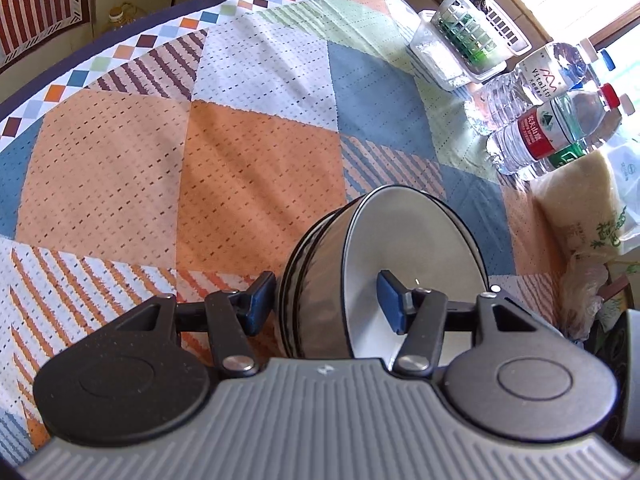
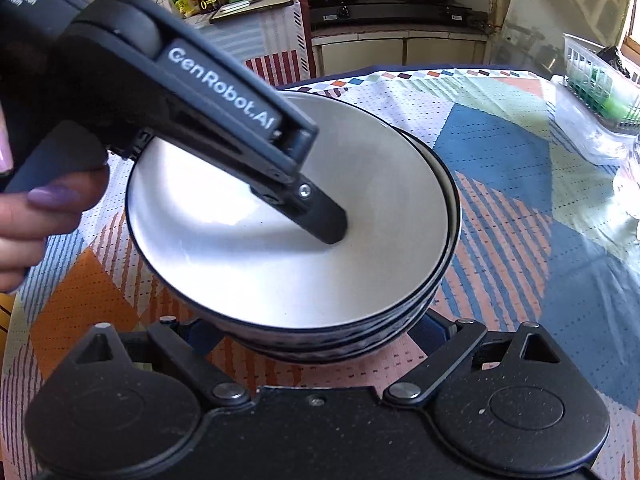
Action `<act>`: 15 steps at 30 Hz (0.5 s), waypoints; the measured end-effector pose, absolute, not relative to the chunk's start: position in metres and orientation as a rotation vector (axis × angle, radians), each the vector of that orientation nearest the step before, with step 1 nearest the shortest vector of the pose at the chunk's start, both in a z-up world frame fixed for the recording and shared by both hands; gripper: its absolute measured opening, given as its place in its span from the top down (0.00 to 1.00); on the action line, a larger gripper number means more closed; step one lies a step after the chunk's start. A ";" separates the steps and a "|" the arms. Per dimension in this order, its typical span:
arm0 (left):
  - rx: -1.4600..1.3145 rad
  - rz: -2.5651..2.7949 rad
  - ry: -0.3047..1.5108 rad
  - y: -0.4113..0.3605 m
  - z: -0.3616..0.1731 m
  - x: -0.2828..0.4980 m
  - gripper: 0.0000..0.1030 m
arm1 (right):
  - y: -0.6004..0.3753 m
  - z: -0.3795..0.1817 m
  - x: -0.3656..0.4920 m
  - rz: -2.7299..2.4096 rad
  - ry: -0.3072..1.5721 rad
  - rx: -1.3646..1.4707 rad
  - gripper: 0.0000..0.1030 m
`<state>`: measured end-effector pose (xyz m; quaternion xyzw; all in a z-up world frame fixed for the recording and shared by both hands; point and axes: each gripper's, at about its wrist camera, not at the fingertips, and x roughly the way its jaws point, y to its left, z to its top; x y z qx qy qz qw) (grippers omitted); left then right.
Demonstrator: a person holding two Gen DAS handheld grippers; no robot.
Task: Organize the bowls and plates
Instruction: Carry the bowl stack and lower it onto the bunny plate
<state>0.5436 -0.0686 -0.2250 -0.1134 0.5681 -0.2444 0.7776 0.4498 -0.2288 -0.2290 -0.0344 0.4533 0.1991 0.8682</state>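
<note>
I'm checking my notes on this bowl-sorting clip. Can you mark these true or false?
1. The bowls sit nested in a stack. True: the stack of bowls rests on the table.
2. The top bowl is filled with rice. False: the top bowl is empty, with a bare white inside.
3. The left gripper has one finger inside the top bowl and one outside. True: the left gripper straddles the wall.
4. The tablecloth is plain white. False: the tablecloth is patterned in orange, blue, green and white.
5. A bottle with a red label stands on the table. True: the bottle is near the edge.
</note>
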 end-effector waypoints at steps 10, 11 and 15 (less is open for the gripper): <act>-0.232 -0.538 1.199 -0.067 -0.222 0.534 0.47 | -0.228 -0.234 0.436 0.422 0.893 -0.068 0.06; -0.223 -0.546 1.192 -0.067 -0.219 0.531 0.47 | -0.228 -0.233 0.432 0.416 0.883 -0.071 0.06; -0.178 -0.560 1.178 -0.068 -0.199 0.518 0.47 | -0.225 -0.221 0.414 0.400 0.847 -0.059 0.06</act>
